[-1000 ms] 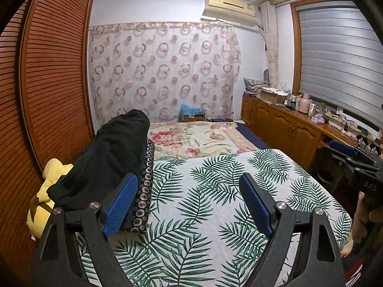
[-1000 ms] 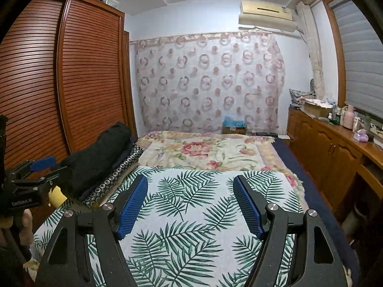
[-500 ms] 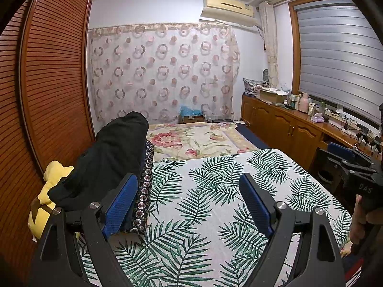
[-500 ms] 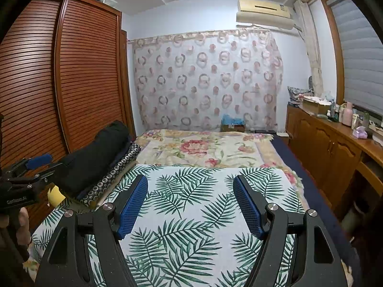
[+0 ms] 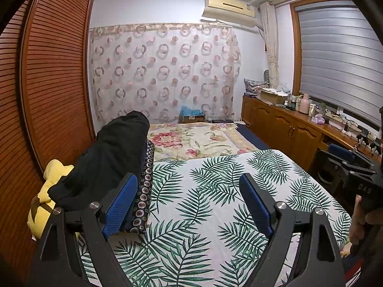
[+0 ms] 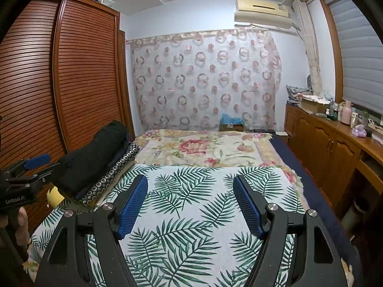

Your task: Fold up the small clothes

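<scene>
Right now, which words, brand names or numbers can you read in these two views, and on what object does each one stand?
"DAS": on the body of the right gripper, seen at the edge of the left wrist view.
"GenRobot.AI": on the body of the left gripper, seen in the right wrist view.
Air conditioner: any marking is too small to read.
Bottles on the wooden counter: labels too blurred to read.

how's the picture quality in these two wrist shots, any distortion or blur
Left wrist view: sharp, evenly lit, strong fisheye bending the wardrobe, dark corner vignette. Right wrist view: same bowing, sharp on the leaf-print sheet, no glare.
</scene>
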Available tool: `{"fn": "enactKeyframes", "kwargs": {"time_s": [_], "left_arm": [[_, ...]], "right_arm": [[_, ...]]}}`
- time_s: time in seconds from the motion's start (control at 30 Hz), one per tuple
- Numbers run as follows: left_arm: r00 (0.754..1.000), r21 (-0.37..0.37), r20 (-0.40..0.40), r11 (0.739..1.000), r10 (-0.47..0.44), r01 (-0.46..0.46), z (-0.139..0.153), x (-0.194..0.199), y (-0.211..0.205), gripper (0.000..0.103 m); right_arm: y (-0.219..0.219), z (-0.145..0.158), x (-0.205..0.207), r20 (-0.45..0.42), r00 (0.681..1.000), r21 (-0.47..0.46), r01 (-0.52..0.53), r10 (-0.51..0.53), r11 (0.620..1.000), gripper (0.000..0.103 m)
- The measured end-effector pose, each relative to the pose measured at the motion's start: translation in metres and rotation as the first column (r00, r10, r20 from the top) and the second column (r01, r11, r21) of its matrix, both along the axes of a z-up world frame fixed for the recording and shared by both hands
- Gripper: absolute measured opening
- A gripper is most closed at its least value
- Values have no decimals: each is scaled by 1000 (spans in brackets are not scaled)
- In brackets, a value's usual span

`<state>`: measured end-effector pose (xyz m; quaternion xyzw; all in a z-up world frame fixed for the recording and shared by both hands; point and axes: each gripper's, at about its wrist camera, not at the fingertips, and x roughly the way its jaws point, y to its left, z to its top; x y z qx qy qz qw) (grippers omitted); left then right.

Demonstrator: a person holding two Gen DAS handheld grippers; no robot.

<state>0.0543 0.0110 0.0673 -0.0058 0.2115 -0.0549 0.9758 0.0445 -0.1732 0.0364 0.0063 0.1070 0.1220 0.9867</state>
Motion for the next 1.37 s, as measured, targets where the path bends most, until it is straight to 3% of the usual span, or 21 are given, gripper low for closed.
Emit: {"fn": "enactKeyframes", "kwargs": {"time_s": [1.37], "left_arm": [[1000, -3, -1, 1000, -2, 2, 3, -3, -2, 87]], "right_arm": [[-11, 0, 3, -7, 1000, -2, -7, 7, 1000, 75]]}}
